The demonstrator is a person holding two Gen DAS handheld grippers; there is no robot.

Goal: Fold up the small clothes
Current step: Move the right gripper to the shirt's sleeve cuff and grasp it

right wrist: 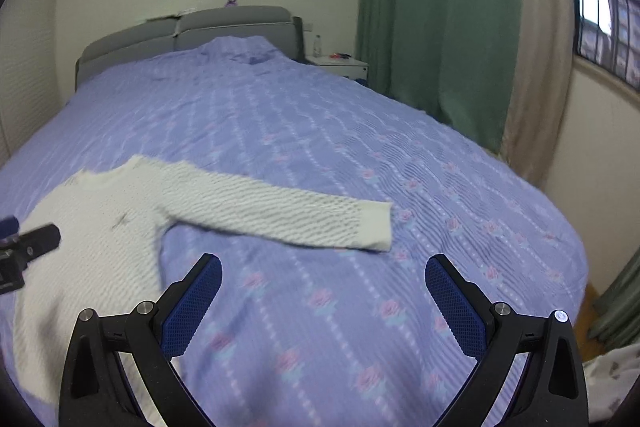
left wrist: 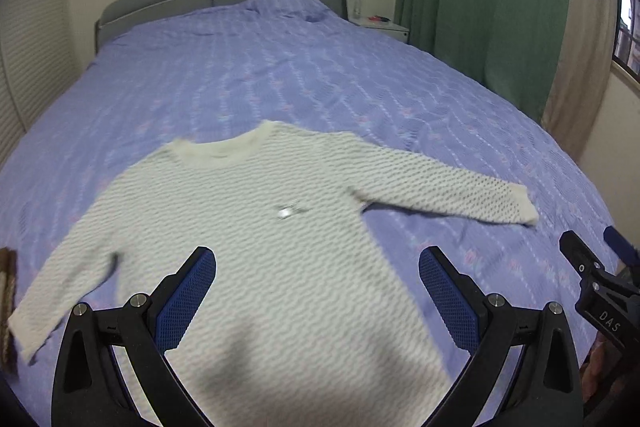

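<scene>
Between the spread left tongs point(left wrist: 317, 269) lies the white sweater point(left wrist: 256, 227), flat on the bed point(left wrist: 280, 67), collar at twelve o'clock. The right tongs point(right wrist: 323, 277), also spread and empty, hover over bare bedspread with the sleeve point(right wrist: 280, 215) at twelve o'clock. The loose open knit could snag or stretch, and pinching one layer only would probably skew the fold.

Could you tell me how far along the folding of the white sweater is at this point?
Done: the white sweater is laid flat on the bedspread, both sleeves spread out. In hand: nothing; the left gripper and right gripper are open above it. Left: every fold, starting with the sleeves.
</scene>
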